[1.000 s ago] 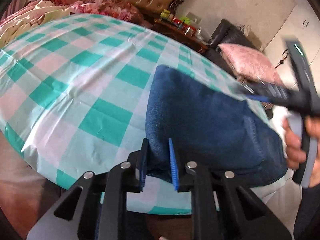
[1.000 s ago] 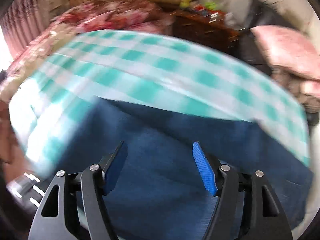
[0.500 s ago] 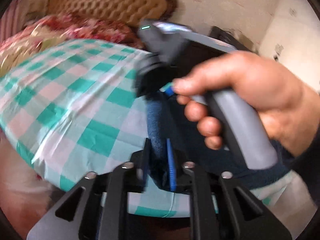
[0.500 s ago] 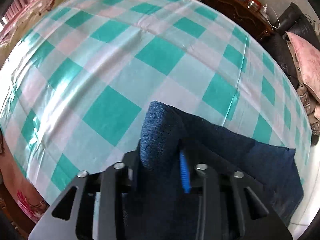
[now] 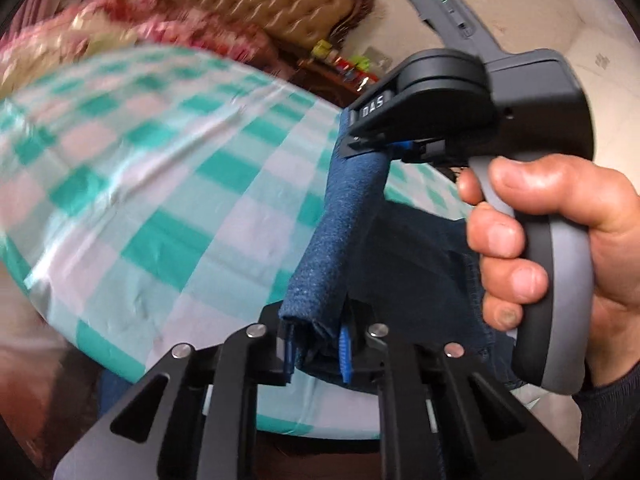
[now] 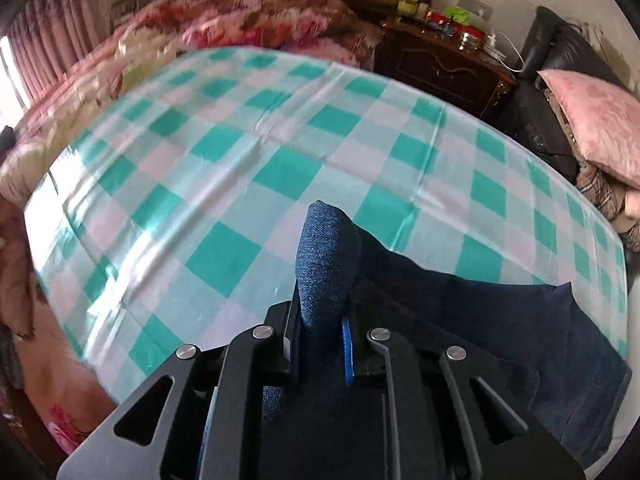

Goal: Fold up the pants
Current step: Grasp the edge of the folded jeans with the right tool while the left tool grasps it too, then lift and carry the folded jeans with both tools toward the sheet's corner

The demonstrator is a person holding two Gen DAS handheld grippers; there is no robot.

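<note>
Denim-blue and thick: pants point(image 5: 344, 232) lying at the near right of the counter point(image 5: 168, 200), on a green-and-white checked cloth point(image 6: 248, 168), with one rolled edge lifted clear of it. Held at two spots along that edge. Near end caught between the left fingers point(image 5: 345, 354), closing on the fabric bunched there. Far end, in the left view, clamped by the right fingers point(image 5: 356, 146), pressed tight on the denim, with a hand point(image 5: 560, 240) wrapped round the grey handle. Same grip in the right view: a rounded hump of denim standing up out of the pinch, the rest trailing off to the right, flat on the cloth.

Judged as mid-fold: edge gathered and raised, not yet carried over or laid down. Impossible to tell which end is held, waistband or hems.

Next, most likely: carry both pinches across together, over the flat part to the right. Calls for keeping the two grips level and the edge taut between them, so no sag or twist. Then lower until edge meets edge, and only then let go. Worth watching: a thick roll slipping out of a narrow pinch, and the slick cloth dragging along underneath.
</note>
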